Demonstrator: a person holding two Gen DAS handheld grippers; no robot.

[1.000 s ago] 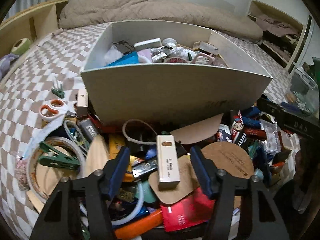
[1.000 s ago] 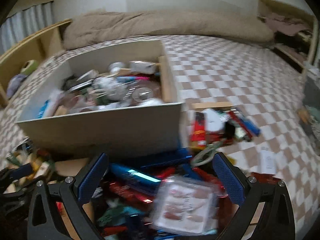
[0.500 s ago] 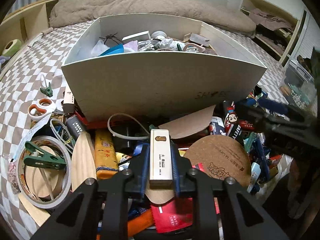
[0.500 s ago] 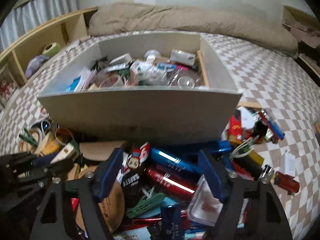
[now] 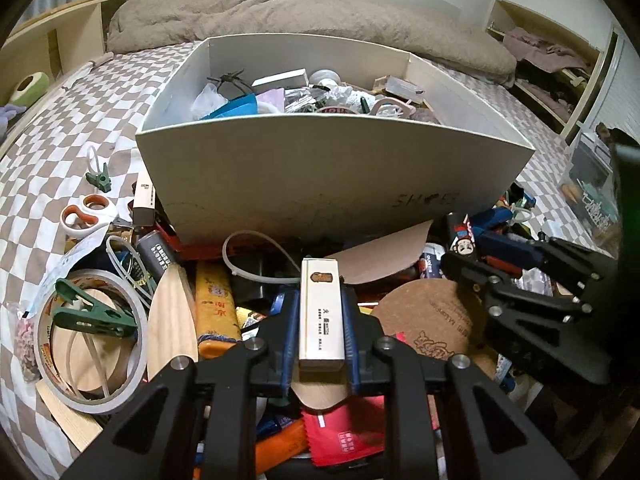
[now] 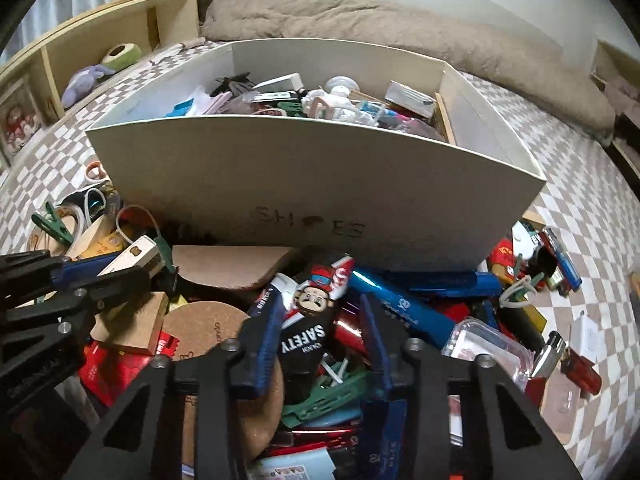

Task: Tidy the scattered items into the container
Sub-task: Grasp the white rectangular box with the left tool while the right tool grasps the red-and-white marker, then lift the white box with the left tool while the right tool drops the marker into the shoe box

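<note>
A large white box [image 5: 320,176] full of small items stands on the checkered bed, also in the right wrist view [image 6: 304,184]. My left gripper [image 5: 320,320] is shut on a cream matchbox-like pack [image 5: 321,312], held just above the pile in front of the box; it shows at the left of the right wrist view [image 6: 132,258]. My right gripper [image 6: 320,328] is partly open, its blue pads on either side of a black-and-red "SAFETY" pack [image 6: 310,320] in the pile, not clamped. The right gripper shows at the right of the left wrist view [image 5: 520,280].
Loose clutter lies before the box: tape roll [image 5: 92,340], green clip [image 5: 92,316], scissors [image 5: 84,216], cork coaster [image 5: 432,320], blue tube [image 6: 404,308], clear case [image 6: 492,344]. A beige duvet [image 6: 400,32] lies behind the box, wooden shelves [image 6: 100,40] on the left.
My left gripper closed on the cream pack and lifted it slightly. My right gripper swung left over the pile, lowered, and narrowed around the SAFETY pack.
</note>
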